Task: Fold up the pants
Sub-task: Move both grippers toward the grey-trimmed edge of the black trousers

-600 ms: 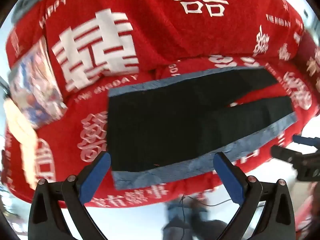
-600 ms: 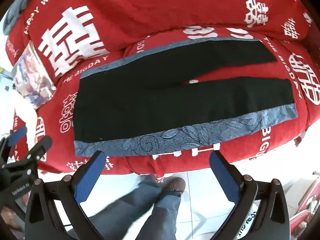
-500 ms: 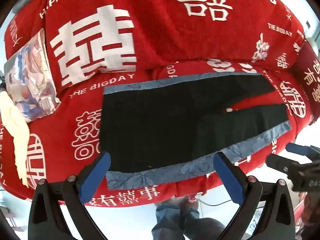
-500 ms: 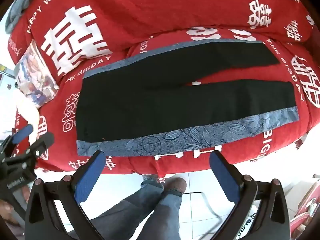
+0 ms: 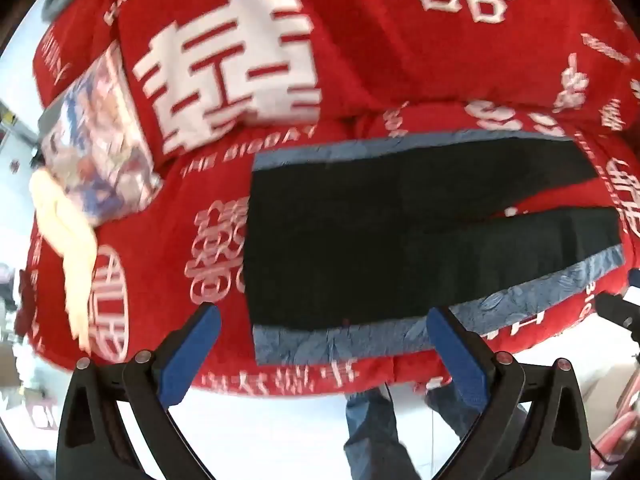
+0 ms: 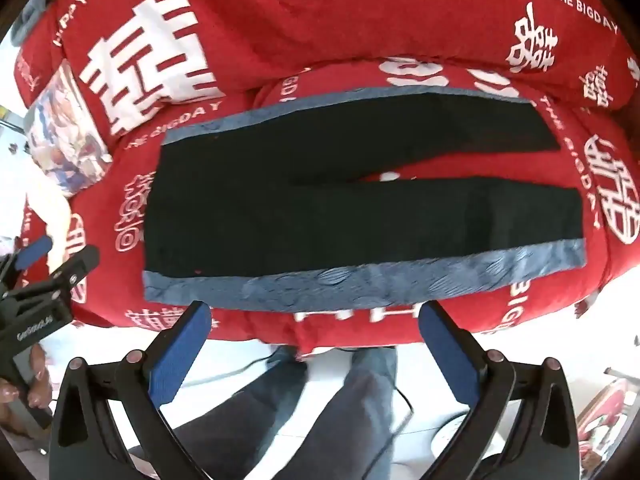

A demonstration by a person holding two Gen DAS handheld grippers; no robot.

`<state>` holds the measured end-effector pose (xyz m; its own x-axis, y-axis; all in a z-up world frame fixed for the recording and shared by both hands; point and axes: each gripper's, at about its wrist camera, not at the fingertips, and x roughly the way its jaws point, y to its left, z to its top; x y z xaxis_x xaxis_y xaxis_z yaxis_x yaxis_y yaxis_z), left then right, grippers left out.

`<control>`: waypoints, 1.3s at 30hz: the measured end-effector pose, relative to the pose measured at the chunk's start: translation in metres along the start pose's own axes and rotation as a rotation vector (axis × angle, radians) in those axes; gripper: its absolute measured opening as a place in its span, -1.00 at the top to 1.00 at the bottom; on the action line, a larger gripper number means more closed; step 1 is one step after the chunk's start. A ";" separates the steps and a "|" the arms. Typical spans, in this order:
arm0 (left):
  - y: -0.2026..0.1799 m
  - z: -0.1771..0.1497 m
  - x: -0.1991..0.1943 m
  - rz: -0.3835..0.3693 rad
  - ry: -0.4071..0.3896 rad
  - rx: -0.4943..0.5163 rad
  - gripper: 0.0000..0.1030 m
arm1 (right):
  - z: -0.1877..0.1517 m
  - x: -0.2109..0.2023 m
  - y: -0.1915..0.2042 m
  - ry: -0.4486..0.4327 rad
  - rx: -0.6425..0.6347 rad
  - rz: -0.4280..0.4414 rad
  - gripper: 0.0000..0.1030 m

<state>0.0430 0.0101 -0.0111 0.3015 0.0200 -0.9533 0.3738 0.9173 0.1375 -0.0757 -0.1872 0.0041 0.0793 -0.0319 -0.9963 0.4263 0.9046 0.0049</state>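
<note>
Your pants (image 6: 360, 208) lie flat on the seat of the red sofa (image 6: 360, 20), long axis running along its front edge: waist toward the sofa's left end, both legs pointing toward its right end and spread in a narrow V that shows red cover between them. A blue-grey patterned stripe (image 6: 360, 284) runs down the leg nearest the front edge, another along the far leg by the backrest. Since half a second ago the pants have not shifted; your left gripper (image 5: 324, 328) has swung so the waist now sits more central in its view, with motion blur. Both grippers are spread wide and hold nothing; your right gripper (image 6: 316, 320) hovers off the front edge, over your legs (image 6: 320, 400). A printed cushion (image 6: 64, 128) leans at the sofa's left end, well apart from the waist, with a pale cloth (image 5: 68, 248) draped below it.
</note>
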 end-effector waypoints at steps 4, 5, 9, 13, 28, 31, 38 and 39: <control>-0.007 -0.009 0.004 0.006 0.070 -0.068 -1.00 | 0.014 -0.006 -0.018 0.028 -0.049 -0.018 -1.00; -0.009 -0.009 0.005 0.016 0.079 -0.065 -1.00 | 0.018 -0.008 -0.020 0.025 -0.065 -0.031 -1.00; -0.013 -0.006 0.003 0.044 0.081 -0.051 -1.00 | 0.028 -0.008 -0.024 0.007 -0.098 -0.048 -1.00; -0.014 -0.004 0.002 0.050 0.085 -0.019 -1.00 | 0.028 -0.001 -0.020 0.022 -0.113 -0.045 -1.00; -0.014 -0.003 0.002 0.046 0.087 0.015 -1.00 | 0.025 0.001 -0.019 0.023 -0.089 -0.061 -1.00; -0.013 -0.003 0.001 0.039 0.093 0.011 -1.00 | 0.025 0.001 -0.019 0.023 -0.094 -0.062 -1.00; -0.011 -0.005 0.002 0.029 0.097 0.014 -1.00 | 0.025 0.002 -0.018 0.020 -0.095 -0.060 -1.00; -0.012 -0.005 0.002 0.030 0.098 0.015 -1.00 | 0.025 0.002 -0.017 0.021 -0.094 -0.059 -1.00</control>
<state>0.0348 0.0016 -0.0163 0.2257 0.0865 -0.9703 0.3797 0.9095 0.1694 -0.0609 -0.2136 0.0043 0.0370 -0.0781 -0.9963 0.3428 0.9374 -0.0608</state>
